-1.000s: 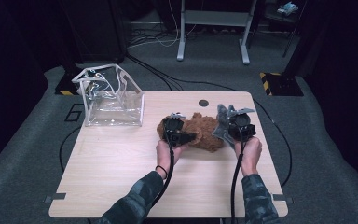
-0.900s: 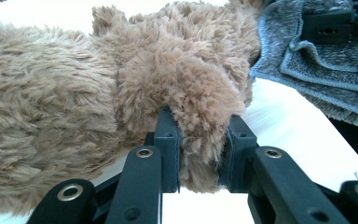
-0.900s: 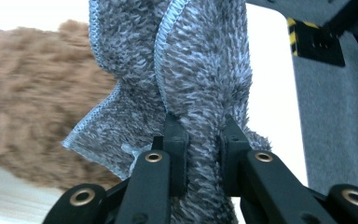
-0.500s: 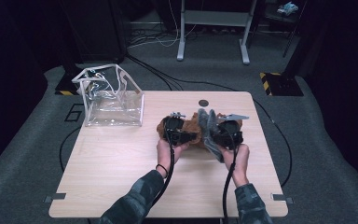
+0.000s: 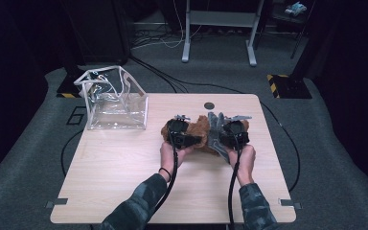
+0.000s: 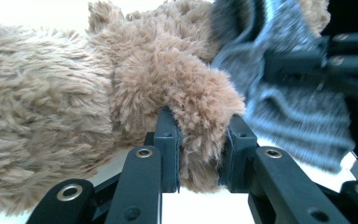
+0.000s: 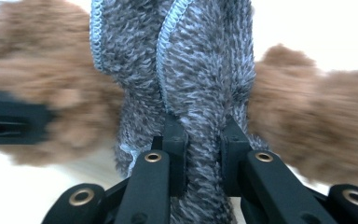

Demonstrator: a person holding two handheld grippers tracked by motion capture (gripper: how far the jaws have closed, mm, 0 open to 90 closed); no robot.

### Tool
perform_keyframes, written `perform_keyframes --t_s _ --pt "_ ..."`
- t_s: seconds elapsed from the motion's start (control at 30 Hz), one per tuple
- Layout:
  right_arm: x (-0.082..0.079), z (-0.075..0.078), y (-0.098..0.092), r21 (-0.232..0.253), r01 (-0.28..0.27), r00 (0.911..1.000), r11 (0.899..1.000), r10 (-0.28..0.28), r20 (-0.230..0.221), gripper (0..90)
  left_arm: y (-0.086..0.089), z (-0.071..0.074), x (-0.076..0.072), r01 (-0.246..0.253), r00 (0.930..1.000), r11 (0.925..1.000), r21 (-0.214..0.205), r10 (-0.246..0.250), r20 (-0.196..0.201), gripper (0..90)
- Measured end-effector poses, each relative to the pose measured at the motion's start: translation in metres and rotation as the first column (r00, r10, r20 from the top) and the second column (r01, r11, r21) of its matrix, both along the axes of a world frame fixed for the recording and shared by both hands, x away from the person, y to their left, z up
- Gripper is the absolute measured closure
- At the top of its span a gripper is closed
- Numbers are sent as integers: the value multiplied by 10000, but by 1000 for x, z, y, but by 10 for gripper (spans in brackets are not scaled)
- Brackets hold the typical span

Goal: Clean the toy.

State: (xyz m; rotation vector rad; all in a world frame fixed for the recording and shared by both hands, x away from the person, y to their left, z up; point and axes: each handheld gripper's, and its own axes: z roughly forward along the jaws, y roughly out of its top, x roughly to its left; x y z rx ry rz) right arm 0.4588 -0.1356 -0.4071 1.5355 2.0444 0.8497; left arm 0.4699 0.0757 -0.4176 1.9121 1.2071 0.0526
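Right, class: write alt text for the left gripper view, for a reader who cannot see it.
The left claw is shut on a limb of a brown plush toy, its two black jaws pinching the fur from both sides. To the right, a grey knitted cloth lies against the toy, with the other claw's black parts in front of it.

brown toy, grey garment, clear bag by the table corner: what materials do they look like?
Brown toy: plush, long shaggy pile, matte. Grey garment: looks like fuzzy knit or terry, looped nap, stitched pale edge. Clear bag: likely soft transparent plastic, glossy, creased, white trim.
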Motion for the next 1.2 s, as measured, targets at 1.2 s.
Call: perform_keyframes --t_s 1.2 --pt "-44 -9 17 1066 -447 9966 9933 369 743 767 -5 20 1 -224 9983 9935 -1113 162 -568 728"
